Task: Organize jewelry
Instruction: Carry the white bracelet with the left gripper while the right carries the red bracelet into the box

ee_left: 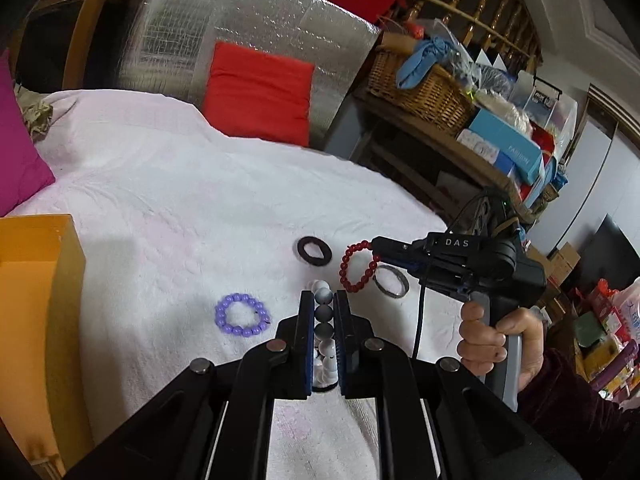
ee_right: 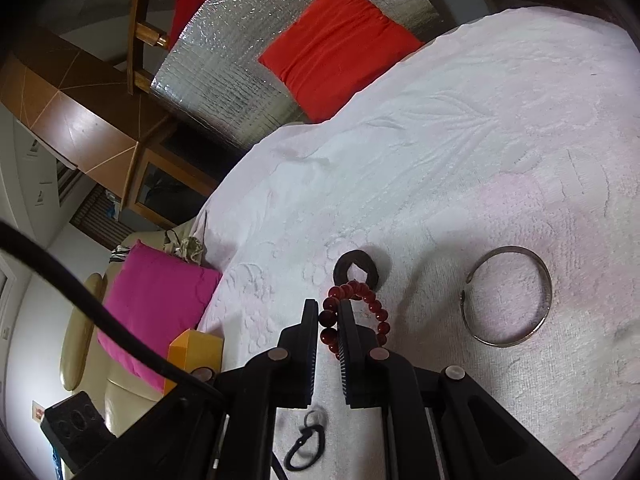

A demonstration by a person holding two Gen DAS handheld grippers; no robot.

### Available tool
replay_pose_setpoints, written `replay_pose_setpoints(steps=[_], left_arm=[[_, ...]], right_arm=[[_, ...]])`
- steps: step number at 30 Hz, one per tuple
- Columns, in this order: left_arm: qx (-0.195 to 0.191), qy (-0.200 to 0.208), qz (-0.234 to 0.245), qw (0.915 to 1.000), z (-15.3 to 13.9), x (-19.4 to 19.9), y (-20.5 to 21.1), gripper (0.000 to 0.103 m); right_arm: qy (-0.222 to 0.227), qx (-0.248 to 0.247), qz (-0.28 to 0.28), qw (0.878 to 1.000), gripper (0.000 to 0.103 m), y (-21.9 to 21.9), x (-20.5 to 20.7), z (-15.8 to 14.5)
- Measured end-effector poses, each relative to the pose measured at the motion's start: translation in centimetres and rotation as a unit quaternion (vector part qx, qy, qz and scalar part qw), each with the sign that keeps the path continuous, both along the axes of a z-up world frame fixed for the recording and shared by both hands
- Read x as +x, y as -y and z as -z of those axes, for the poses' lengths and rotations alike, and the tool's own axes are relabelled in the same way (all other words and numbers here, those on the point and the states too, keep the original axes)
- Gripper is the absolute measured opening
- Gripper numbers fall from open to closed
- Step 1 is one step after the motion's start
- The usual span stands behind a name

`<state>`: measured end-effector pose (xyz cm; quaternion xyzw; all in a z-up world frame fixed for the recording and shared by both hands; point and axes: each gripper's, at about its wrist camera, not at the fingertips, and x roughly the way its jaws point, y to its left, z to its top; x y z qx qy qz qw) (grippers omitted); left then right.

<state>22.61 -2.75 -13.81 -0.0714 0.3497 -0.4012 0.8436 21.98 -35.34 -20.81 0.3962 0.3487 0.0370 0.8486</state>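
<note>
My left gripper [ee_left: 323, 300] is shut on a grey-and-white bead bracelet [ee_left: 323, 312] just above the white cloth. My right gripper [ee_right: 328, 312] is shut on a red bead bracelet [ee_right: 352, 312]; both also show in the left wrist view, the right gripper [ee_left: 378, 252] holding the red bracelet [ee_left: 356, 268] hanging from its tip. A purple bead bracelet [ee_left: 241, 315] lies on the cloth to the left. A dark ring [ee_left: 314, 250] [ee_right: 356, 270] lies beyond. A silver bangle [ee_left: 390, 282] [ee_right: 508, 296] lies to the right.
An orange box [ee_left: 36, 280] [ee_right: 196, 350] stands at the left edge of the white cloth [ee_left: 180, 200]. A small black cord loop [ee_right: 304, 444] lies on the cloth under my right gripper. Red cushion [ee_left: 260, 90] and magenta cushion [ee_left: 20, 148] sit behind.
</note>
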Motion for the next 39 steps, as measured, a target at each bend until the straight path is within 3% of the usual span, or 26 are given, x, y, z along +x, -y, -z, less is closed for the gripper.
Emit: replay_pose_setpoints(steps=[7,11,20,24,31,39], left_arm=[[0.010,0.001,-0.043,0.9990,0.0,0.6,-2.3,0.009],[-0.003,0.011,-0.065,0.9978,-0.9,0.8,-4.0,0.009],[-0.014,0.039,-0.144,0.9887,-2.9,0.9,-10.1,0.009],[0.003,0.046,-0.202,0.9782,-3.1,1.2,-13.7,0.009],[0.060,0.002,-0.291,0.9549,-0.6,2.8,-19.4,0.009],[0.099,-0.069,-0.327,0.9372,2.6,3.8,-22.7,0.009]], right_arm=[[0.035,0.013,-0.023,0.999,0.011,-1.0,0.0,-1.2],[0.052,0.033,-0.036,0.997,0.011,-2.1,0.1,-1.8],[0.084,0.057,-0.088,0.991,0.011,-8.4,1.8,-3.7],[0.091,0.062,-0.128,0.986,0.011,-13.1,3.3,-4.2],[0.095,0.077,-0.196,0.973,0.011,-21.7,5.5,-4.3],[0.082,0.092,-0.246,0.961,0.011,-29.3,7.1,-2.8]])
